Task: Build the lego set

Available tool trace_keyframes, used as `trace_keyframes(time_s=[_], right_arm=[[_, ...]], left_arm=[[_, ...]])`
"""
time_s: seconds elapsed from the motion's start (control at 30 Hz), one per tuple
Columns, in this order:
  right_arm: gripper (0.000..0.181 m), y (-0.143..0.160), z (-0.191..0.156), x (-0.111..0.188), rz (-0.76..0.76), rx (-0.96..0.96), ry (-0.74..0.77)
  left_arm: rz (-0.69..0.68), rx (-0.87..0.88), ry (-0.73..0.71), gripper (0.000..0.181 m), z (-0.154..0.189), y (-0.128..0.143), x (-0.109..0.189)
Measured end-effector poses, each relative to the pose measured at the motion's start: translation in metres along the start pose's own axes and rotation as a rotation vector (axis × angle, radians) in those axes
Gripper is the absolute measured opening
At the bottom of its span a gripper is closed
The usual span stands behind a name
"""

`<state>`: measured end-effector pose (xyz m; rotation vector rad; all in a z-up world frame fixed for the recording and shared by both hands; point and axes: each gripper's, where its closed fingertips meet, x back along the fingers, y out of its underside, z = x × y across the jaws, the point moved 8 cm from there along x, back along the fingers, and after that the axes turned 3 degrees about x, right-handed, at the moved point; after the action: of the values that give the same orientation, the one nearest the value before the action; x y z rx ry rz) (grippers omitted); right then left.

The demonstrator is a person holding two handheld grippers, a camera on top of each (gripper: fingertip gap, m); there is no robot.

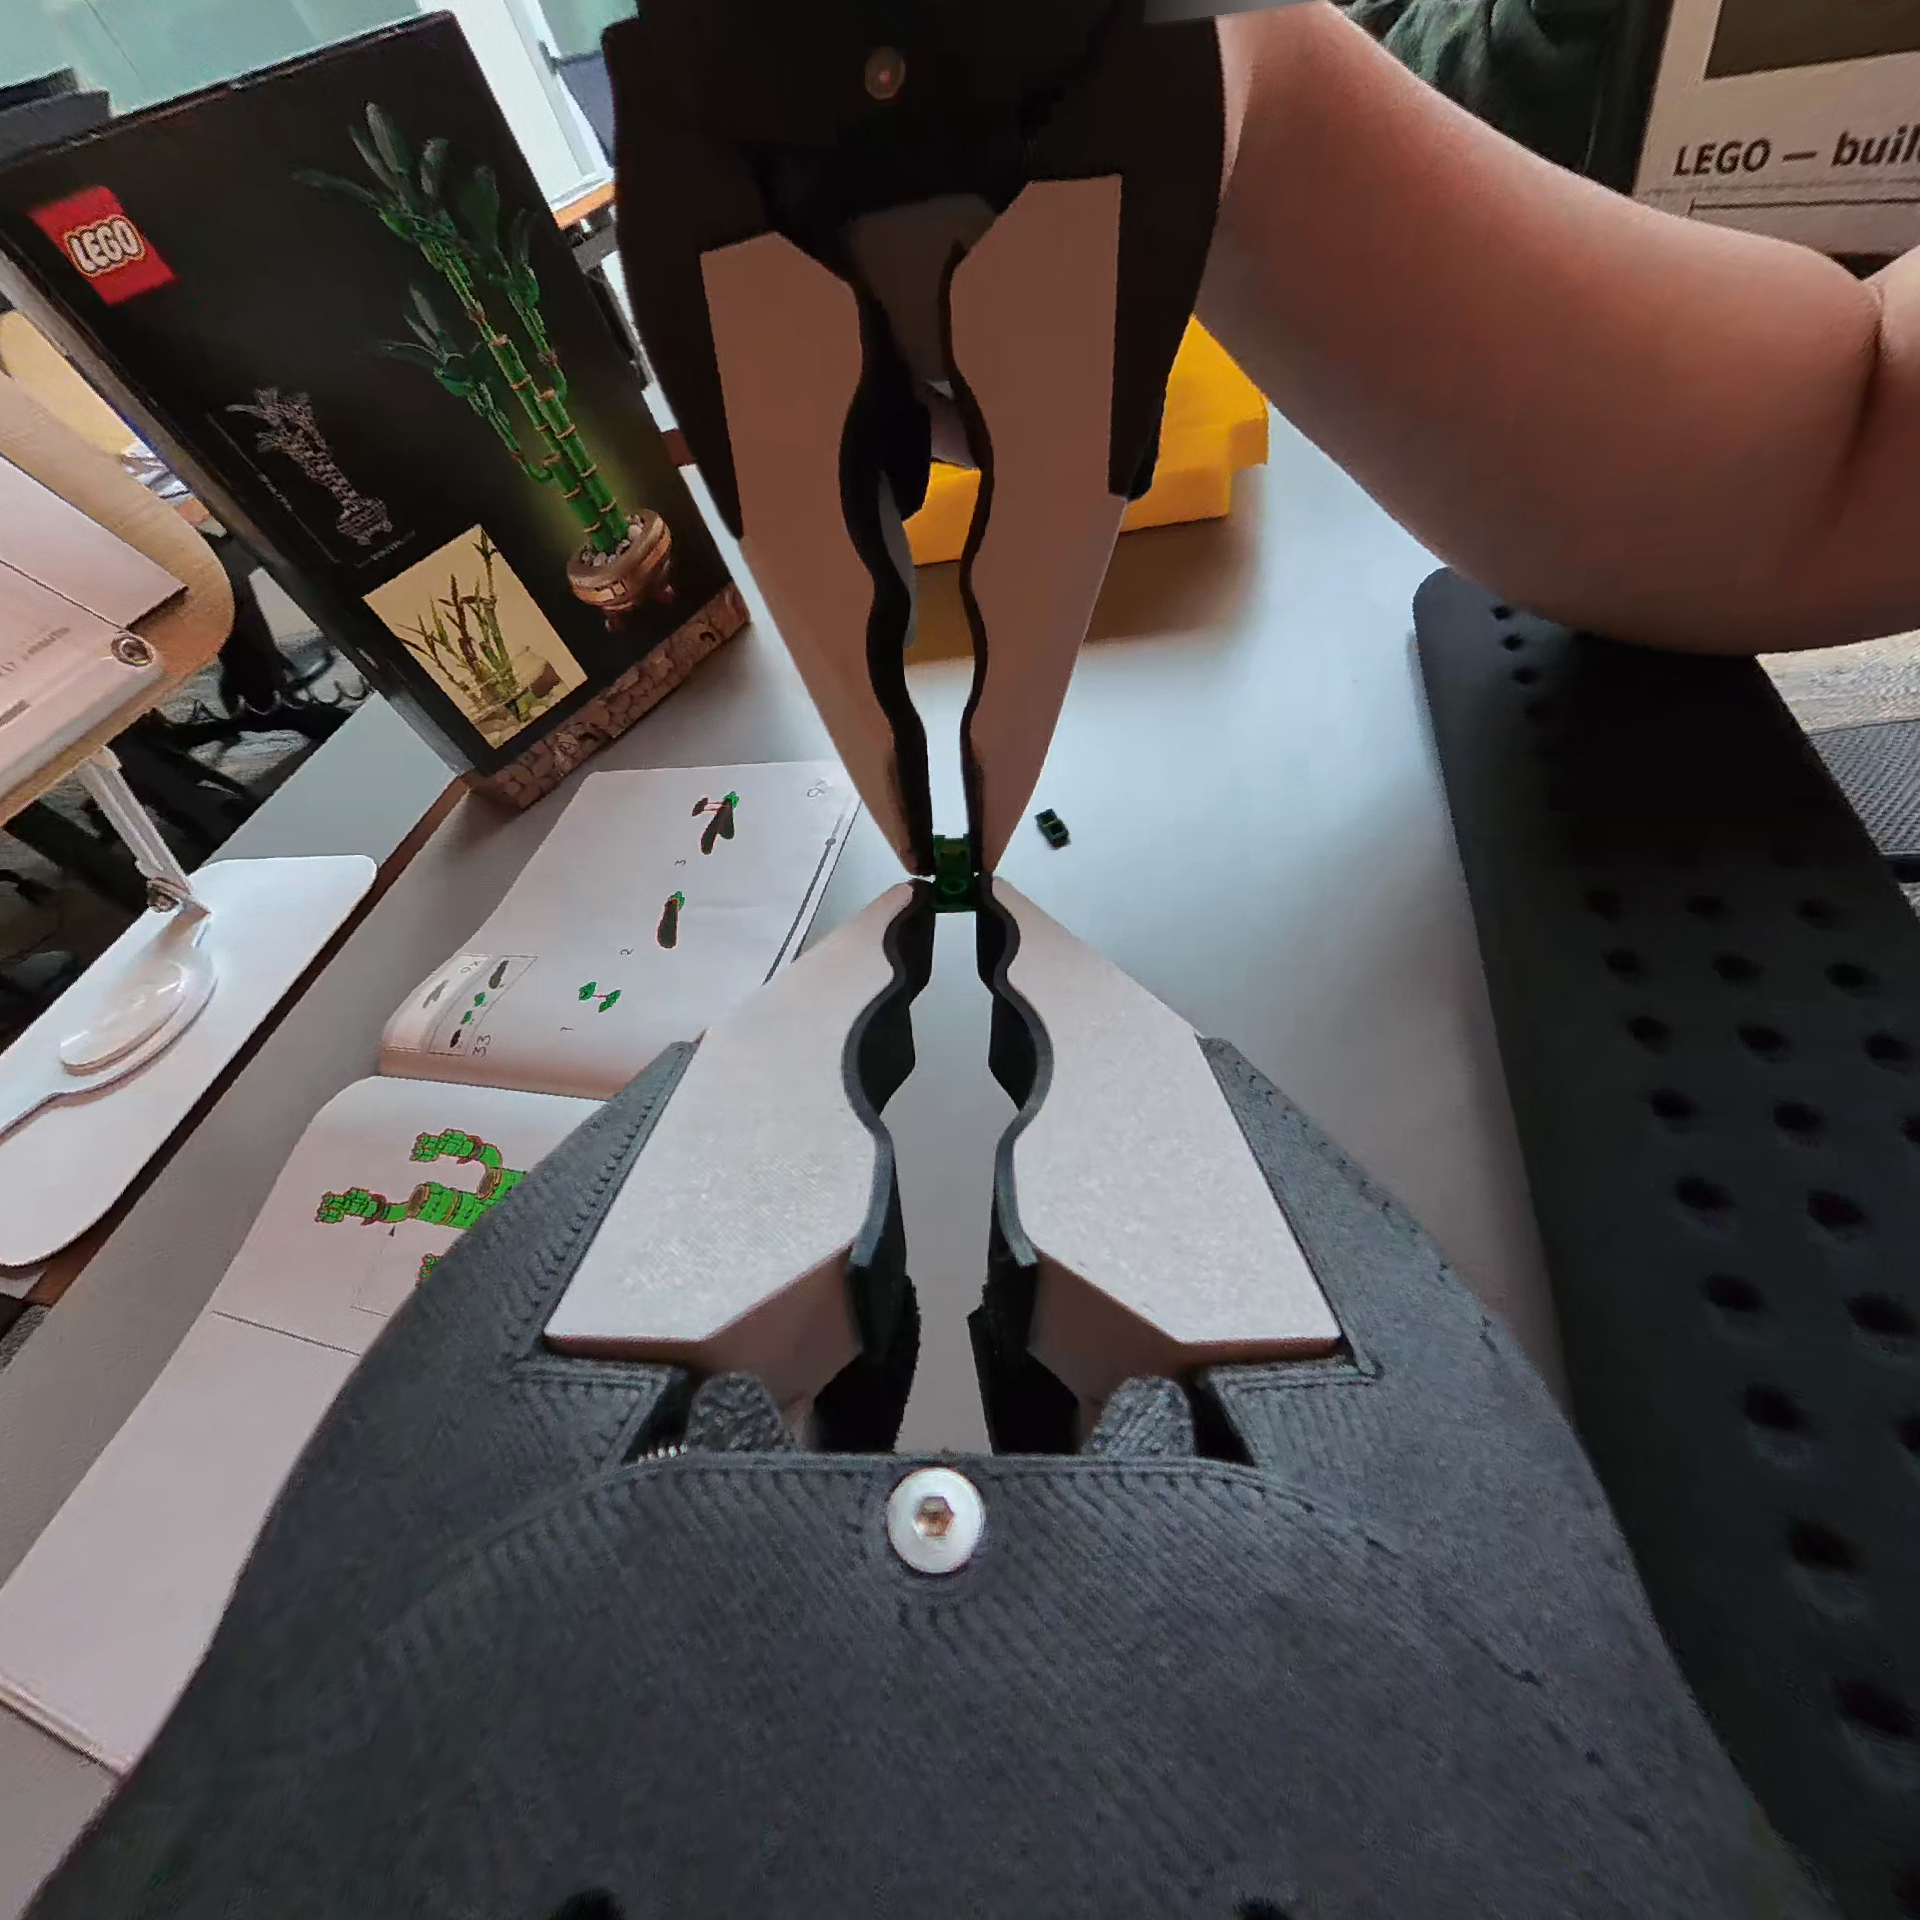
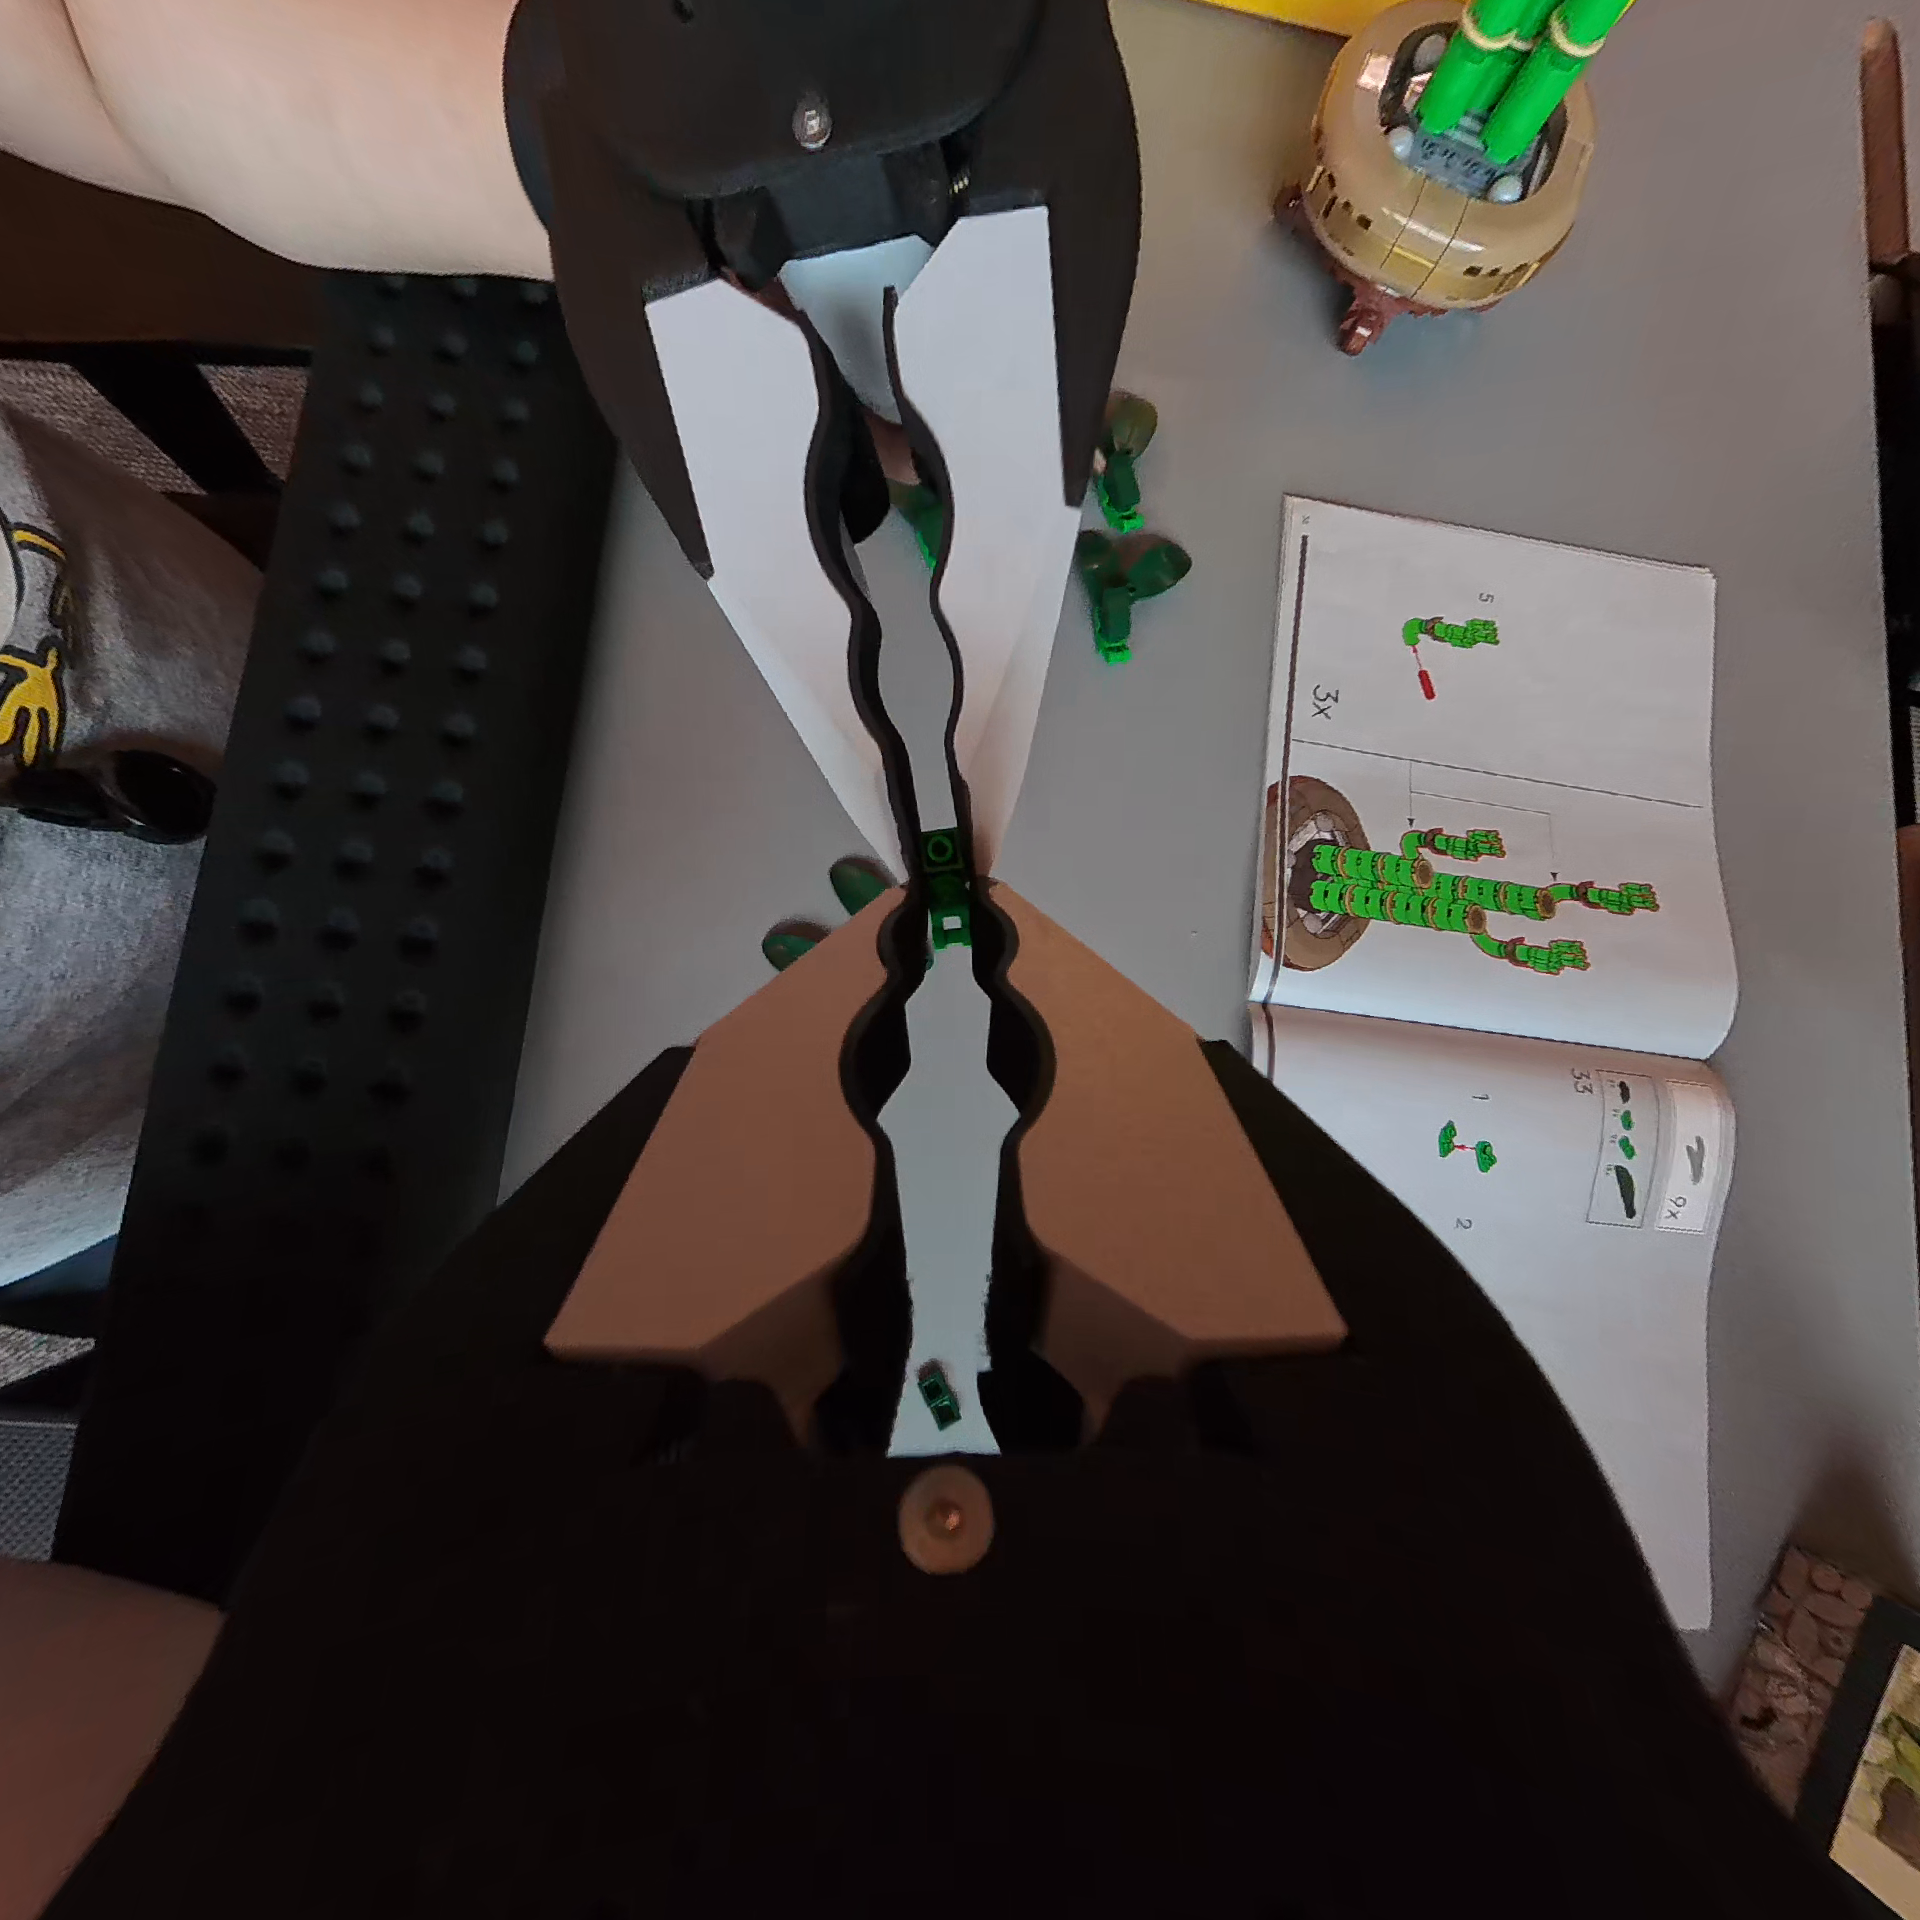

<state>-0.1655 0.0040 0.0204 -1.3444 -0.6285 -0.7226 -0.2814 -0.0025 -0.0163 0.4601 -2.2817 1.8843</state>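
Observation:
My two grippers meet tip to tip above the grey table. In the left wrist view my left gripper comes from below. It is shut on a small bright green lego piece. My right gripper comes from above and grips the same green cluster. In the right wrist view my right gripper is shut on a green piece with a square hole. It touches a second green piece with a round hole, held by my left gripper.
A loose dark green brick lies on the table. An open instruction booklet, green leaf assemblies and the bamboo pot model lie to one side. There is also a black studded mat, the lego box and a yellow tray. Both grippers' tips are close together, under 4 cm apart.

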Motion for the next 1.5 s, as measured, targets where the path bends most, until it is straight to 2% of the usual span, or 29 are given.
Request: trace_keyframes(time_s=[0.7, 0.87, 0.97, 1.1, 1.27, 1.37, 1.5], right_arm=[[0.008, -0.001, 0.000, 0.002, 0.056, 0.049, 0.008], [0.019, -0.004, 0.000, 0.010, 0.117, 0.062, 0.027], [0.027, -0.011, 0.001, 0.023, 0.222, 0.115, 0.132], [0.030, -0.025, -0.009, 0.030, 0.304, 0.359, 0.336], [0.032, -0.034, -0.008, 0.009, 0.110, 0.529, 0.537], [0.026, -0.034, -0.009, -0.005, 0.053, 0.558, 0.531], [0.019, -0.034, -0.008, -0.007, 0.051, 0.566, 0.552]], left_arm=[[0.034, 0.009, 0.003, 0.006, -0.002, -0.002, 0.003], [0.043, 0.039, 0.010, 0.006, -0.004, -0.001, 0.004], [0.104, 0.173, 0.050, 0.006, -0.012, -0.002, 0.009], [0.220, 0.421, 0.115, 0.006, -0.030, -0.006, 0.025], [0.246, 0.615, 0.160, 0.006, -0.044, 0.002, 0.035], [0.263, 0.668, 0.189, 0.006, -0.045, 0.003, 0.035], [0.252, 0.694, 0.209, 0.006, -0.046, 0.005, 0.035]])
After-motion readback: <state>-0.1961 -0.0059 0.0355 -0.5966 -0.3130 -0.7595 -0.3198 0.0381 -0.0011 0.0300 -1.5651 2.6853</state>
